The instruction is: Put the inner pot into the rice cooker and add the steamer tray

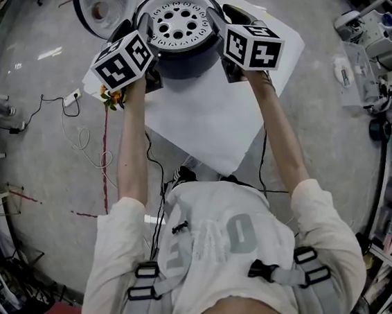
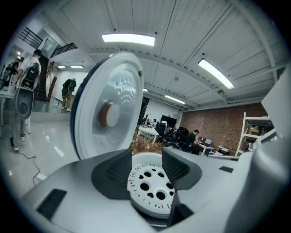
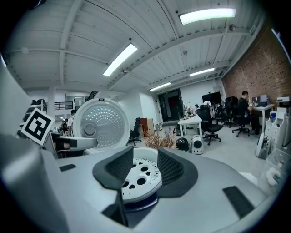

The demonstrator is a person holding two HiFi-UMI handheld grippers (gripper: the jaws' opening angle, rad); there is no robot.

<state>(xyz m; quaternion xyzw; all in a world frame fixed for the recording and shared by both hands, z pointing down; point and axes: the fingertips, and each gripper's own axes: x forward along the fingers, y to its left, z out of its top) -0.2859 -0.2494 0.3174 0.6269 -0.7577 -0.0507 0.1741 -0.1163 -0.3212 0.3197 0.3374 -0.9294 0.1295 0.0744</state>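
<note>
Plainly shows the white steamer tray lying flat in the mouth of the dark rice cooker, holes up; finds the round lid standing open behind it, on a table draped in white; places the left gripper just beside the cooker's left rim and the right gripper just beside its right rim; reads both pairs of jaws as parted, ribbed pads clear of everything, clamped on nothing; looks along each pair, through the gap, down onto the tray's perforated face; catches dried brown sprigs just beyond the cooker, and desks, chairs and a brick wall far off across the room.
</note>
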